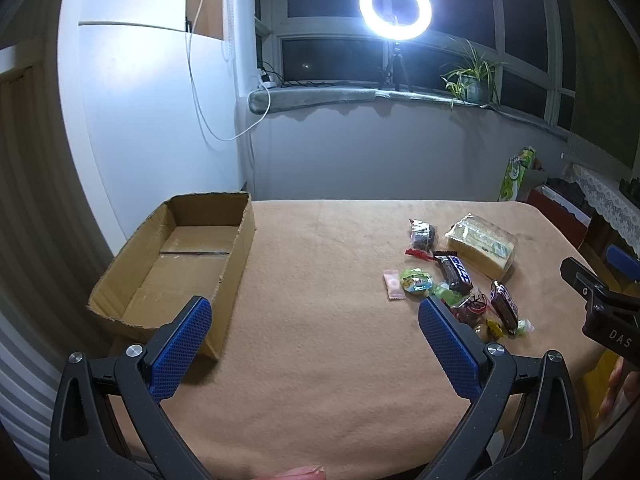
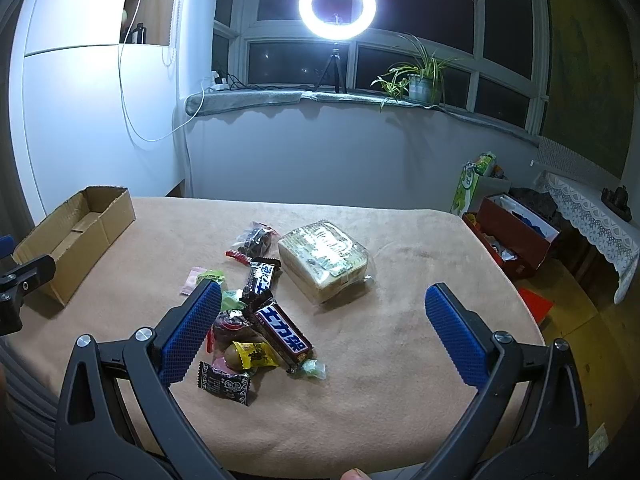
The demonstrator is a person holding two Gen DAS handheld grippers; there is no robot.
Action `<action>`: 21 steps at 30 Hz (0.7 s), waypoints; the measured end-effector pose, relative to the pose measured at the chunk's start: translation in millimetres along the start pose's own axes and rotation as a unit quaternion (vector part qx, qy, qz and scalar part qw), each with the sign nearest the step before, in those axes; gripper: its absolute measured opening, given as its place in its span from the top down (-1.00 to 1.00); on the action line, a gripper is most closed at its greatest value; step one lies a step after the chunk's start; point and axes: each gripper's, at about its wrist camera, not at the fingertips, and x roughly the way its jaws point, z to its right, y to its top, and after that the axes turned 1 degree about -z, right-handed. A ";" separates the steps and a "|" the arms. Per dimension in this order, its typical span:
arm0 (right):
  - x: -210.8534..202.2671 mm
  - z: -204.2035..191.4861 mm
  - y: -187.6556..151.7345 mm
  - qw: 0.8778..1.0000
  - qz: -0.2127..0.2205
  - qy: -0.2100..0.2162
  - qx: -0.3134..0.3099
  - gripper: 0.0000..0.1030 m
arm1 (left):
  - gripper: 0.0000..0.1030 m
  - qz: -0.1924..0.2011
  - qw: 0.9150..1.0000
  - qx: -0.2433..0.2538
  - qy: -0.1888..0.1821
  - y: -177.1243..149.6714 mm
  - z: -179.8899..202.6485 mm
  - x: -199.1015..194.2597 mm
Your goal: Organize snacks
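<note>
Left wrist view shows the left gripper (image 1: 316,312) with its blue-padded jaws spread wide and holding nothing, above a table covered in a tan cloth (image 1: 320,360). An open brown cardboard box (image 1: 176,264) sits on the table's far left part, just beyond the left finger. Right wrist view shows the right gripper (image 2: 322,300) likewise wide open and holding nothing, hovering over a loose pile of wrapped snacks: a clear-wrapped loaf of sliced bread (image 2: 322,260) lies beside two dark chocolate bars with blue-and-white lettering (image 2: 280,332), a yellow candy wrapper (image 2: 256,354), a black sachet (image 2: 224,384), a pink sachet (image 2: 191,280) and a clear bag of dark pieces (image 2: 256,238). All snacks lie on the cloth, well apart from the box. A lit ring light on a tripod (image 2: 337,6) stands on the windowsill.
</note>
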 end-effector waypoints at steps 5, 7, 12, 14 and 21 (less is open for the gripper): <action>0.3 -0.1 0.2 1.000 0.000 0.000 0.000 -1.00 | -0.99 -0.001 1.000 0.001 0.001 -0.3 0.4 0.2; -0.1 -0.2 0.0 1.000 0.000 0.000 -0.001 -1.00 | -0.99 -0.001 1.000 0.001 0.001 -0.4 0.2 0.1; 0.2 0.4 0.6 1.000 0.000 0.000 0.000 -1.00 | -0.99 -0.001 1.000 0.001 0.001 -0.2 0.4 0.3; 0.1 0.2 0.8 1.000 0.000 0.000 0.000 -1.00 | -0.99 0.000 1.000 0.001 0.001 -0.2 0.5 0.2; 0.5 -0.2 0.5 1.000 0.000 0.000 0.000 -1.00 | -0.99 0.000 1.000 0.001 0.001 -0.9 0.2 0.5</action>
